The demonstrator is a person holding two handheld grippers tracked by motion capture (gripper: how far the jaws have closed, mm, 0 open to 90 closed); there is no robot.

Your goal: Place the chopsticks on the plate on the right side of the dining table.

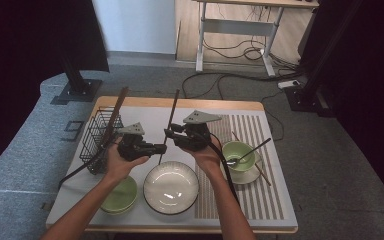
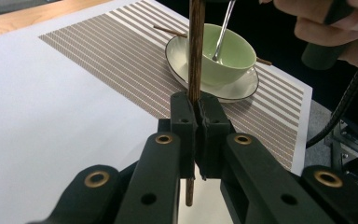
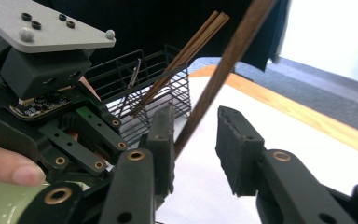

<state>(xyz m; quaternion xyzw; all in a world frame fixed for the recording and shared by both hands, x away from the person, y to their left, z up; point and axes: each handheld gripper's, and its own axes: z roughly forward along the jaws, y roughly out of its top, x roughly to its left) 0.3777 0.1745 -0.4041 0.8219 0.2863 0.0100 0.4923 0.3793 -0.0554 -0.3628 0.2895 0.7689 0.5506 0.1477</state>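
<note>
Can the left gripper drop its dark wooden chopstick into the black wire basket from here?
Probably yes. The left gripper is shut on the dark wooden chopstick, and the black wire basket stands just beside that hand with its top open, holding only a few chopsticks.

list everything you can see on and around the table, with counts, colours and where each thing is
chopstick: 1, dark brown, upright, clamped in left gripper
wire basket: 1, black, table's left edge, holding more brown chopsticks
large bowl: 1, white with dark rim, front centre
green bowl: 1, front left
green cup: 1, on white saucer, right, spoon inside
striped mat: 1, brown and white, right side
desk: 1, white-legged, behind the table
left gripper: black, shut on chopstick
right gripper: black, open around chopstick
</note>
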